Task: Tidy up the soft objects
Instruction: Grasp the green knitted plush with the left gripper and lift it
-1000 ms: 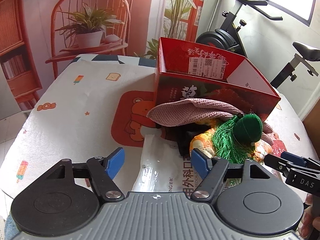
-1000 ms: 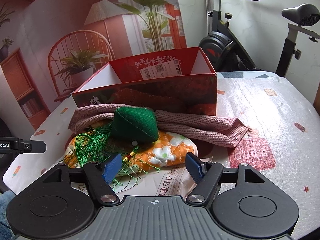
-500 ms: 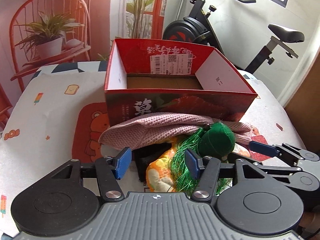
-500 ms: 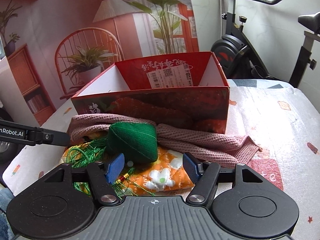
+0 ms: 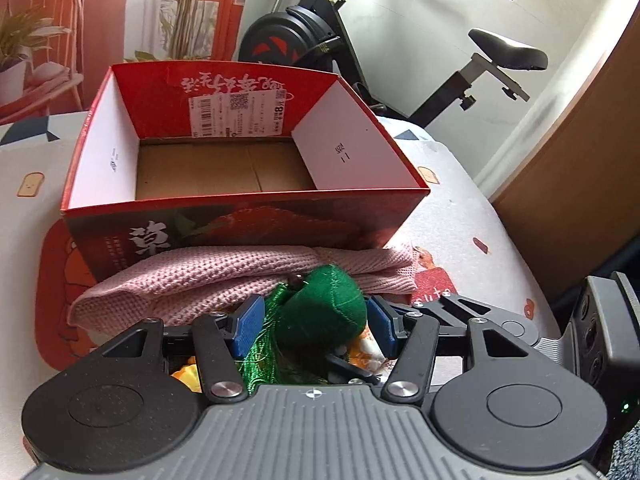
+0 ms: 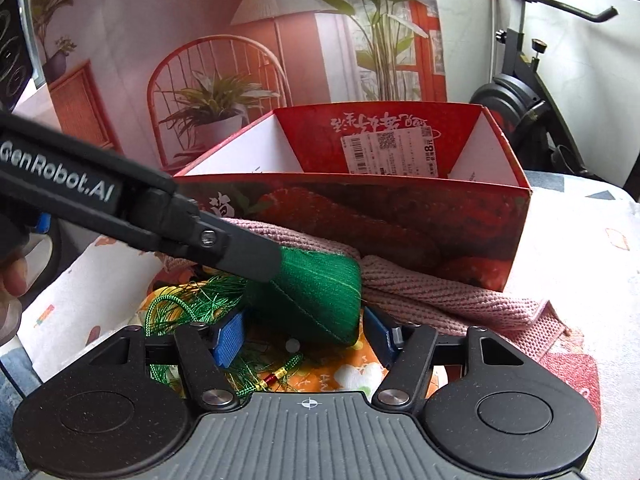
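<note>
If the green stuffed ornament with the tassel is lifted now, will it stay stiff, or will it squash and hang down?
The green stuffed ornament looks like stitched felt with padding, so it will probably squash a little between pads and feel light. Its tassel is loose thread, so it will likely dangle and may catch on the pink knitted cloth. Its rounded shape might slip sideways.

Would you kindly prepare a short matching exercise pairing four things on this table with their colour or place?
Things:
1. cardboard box
2. knitted cloth
3. stuffed pouch
4. tassel

Descriptions:
A. pink, lying along the box's front wall
B. green threads trailing beside the pouch
C. red outside, nothing inside it
D. green, between the fingers of both grippers

Pairs: 1-C, 2-A, 3-D, 4-B
</note>
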Tool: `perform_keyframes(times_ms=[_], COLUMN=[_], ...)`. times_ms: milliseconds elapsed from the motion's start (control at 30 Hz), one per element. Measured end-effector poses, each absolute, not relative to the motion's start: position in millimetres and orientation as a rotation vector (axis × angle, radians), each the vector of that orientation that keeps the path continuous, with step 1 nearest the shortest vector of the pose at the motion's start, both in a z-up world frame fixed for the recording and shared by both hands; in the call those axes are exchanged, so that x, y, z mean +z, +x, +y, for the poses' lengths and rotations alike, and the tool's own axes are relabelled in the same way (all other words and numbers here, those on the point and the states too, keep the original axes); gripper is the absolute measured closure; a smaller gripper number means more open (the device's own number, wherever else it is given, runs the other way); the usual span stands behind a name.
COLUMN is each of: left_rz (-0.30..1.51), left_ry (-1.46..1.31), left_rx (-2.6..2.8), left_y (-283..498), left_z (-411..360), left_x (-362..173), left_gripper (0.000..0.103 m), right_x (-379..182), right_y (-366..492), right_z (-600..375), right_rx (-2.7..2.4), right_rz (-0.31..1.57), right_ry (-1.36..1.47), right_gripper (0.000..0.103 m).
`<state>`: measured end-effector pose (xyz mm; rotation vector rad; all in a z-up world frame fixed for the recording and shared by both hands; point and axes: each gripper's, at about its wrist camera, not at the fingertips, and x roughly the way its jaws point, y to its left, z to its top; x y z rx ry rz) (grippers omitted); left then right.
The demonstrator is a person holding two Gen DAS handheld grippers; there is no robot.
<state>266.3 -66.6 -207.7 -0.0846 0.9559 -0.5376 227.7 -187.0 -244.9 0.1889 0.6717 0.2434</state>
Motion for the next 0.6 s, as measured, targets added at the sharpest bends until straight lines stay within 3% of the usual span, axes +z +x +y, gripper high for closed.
perform_keyframes(times_ms=[200, 400, 600], left_rz=[1.053, 1.057, 0.966], left_ry=[-0.213, -0.313, -0.366], left_rx=[-0.559, -0.591, -0.632], left_y=[290.4, 296.1, 292.2], left_z=[-61.4, -51.8, -38.7], left_x=[-228.0, -229.7, -191.7], left_gripper=[0.056, 0.058, 0.058], right_x=[-250.2, -237.6, -194.7], right_y=[233.0, 230.3, 227.4], right_z=[-188.7, -188.8, -199.0], right_rx=[0.24, 0.213, 0.237], right_rz=[0.685, 0.683, 0.597], right_ry=[0.233, 0.253, 0.275], right_gripper=[0.045, 0.048, 0.048])
